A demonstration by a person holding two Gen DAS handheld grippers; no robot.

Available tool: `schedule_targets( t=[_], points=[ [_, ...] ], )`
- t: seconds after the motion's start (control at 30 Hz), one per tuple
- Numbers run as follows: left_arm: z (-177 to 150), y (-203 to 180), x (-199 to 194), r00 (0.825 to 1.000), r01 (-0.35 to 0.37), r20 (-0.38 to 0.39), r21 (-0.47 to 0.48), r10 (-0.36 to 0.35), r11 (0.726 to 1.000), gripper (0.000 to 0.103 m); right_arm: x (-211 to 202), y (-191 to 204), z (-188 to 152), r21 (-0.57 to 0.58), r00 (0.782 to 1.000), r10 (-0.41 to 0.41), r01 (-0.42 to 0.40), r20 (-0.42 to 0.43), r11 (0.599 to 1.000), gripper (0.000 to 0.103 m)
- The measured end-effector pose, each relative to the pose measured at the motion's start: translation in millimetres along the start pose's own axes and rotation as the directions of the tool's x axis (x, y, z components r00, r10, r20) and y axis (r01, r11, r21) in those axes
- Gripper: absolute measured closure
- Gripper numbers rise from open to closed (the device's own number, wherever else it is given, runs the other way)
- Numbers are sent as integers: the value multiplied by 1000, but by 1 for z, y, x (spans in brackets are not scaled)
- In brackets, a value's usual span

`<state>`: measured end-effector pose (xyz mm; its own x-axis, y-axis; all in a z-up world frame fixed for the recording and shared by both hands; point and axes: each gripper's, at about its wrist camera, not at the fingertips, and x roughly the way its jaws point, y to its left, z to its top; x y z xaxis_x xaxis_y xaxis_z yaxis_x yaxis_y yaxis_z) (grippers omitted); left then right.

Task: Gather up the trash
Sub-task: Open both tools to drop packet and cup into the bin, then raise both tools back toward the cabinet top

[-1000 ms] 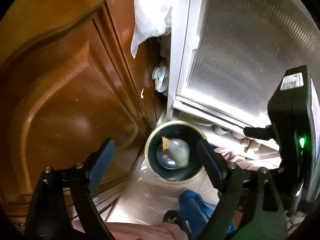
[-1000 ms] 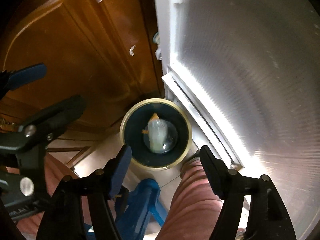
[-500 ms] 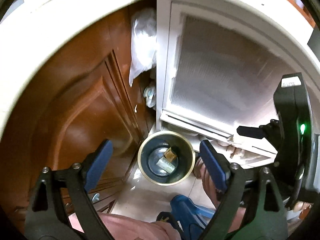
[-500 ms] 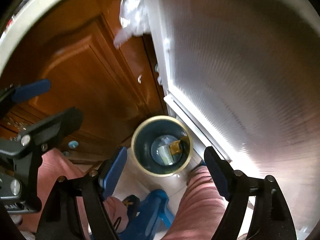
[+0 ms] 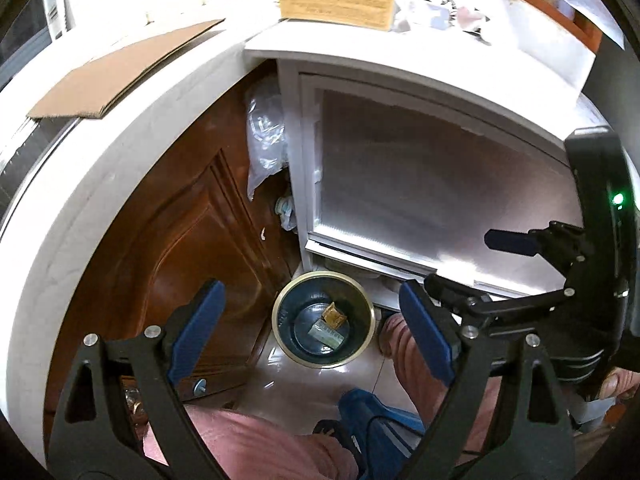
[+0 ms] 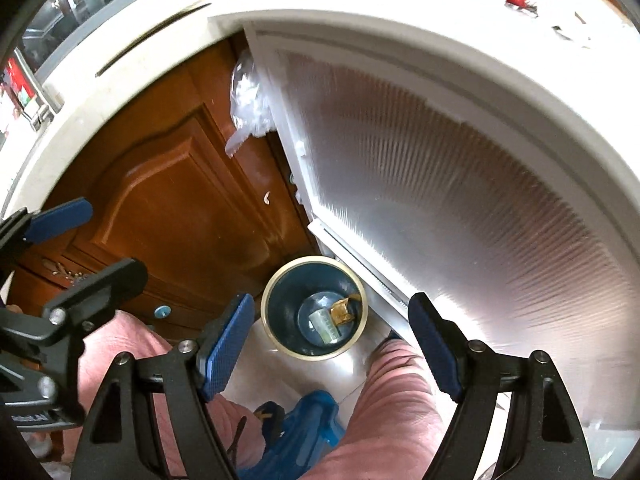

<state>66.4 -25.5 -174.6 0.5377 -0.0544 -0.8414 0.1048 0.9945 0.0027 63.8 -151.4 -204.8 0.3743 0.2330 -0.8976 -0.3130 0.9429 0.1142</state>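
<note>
A dark blue waste bin (image 5: 279, 322) with a gold rim stands on the floor, far below both grippers. Inside it lie a brown wrapper (image 5: 334, 315) and a clear flat packet (image 5: 329, 334). My left gripper (image 5: 310, 292) is open and holds nothing; the bin shows between its blue pads. In the right wrist view the same bin (image 6: 267, 314), brown wrapper (image 6: 340, 312) and clear packet (image 6: 325, 325) lie under my right gripper (image 6: 330, 300), which is open and bare too. The grippers hang side by side.
A brown wooden cabinet door (image 5: 172, 232) and a white frosted door (image 5: 420, 184) meet behind the bin, with a plastic bag (image 5: 264, 136) between them. The white counter (image 5: 132, 92) above carries cardboard (image 5: 120, 68), a tan box (image 5: 336, 6) and crumpled scraps (image 5: 444, 14). Pink trouser legs (image 6: 392, 408) and a blue slipper (image 6: 308, 424) are below.
Both grippers have risen away from the bin, so it looks smaller and the counter top has come into view. The clear packet has settled flat in the bin. The right jaws widened slightly.
</note>
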Motion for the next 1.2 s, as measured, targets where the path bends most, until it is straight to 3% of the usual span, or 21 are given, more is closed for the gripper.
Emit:
schedule_targets(
  t=[0.13,0.17,0.43,0.77,1.0,1.2],
  points=[
    [5,-8,-15,1000,2,23,30,-2,1000,16,-18,0,0,-10,999,-26,27,29,1000,23],
    [7,-8,-19,1000,1,28,32,-2,999,16,-27,0,-1,24,996,-84,84,3,996,22],
    [28,-8,-66,995,-21,97,34,17,999,16,-87,10,6,27,993,-74,71,92,997,22],
    [60,-6,-112,982,-8,188,17,5,1000,16,-153,21,32,-1,973,-57,59,222,998,23],
    [85,0,-124,976,-35,213,-12,37,999,16,-175,29,55,-49,949,-87,107,304,993,28],
    [116,4,-118,979,-20,202,-7,21,1000,16,-182,9,87,-22,944,-77,88,322,996,36]
  ],
)
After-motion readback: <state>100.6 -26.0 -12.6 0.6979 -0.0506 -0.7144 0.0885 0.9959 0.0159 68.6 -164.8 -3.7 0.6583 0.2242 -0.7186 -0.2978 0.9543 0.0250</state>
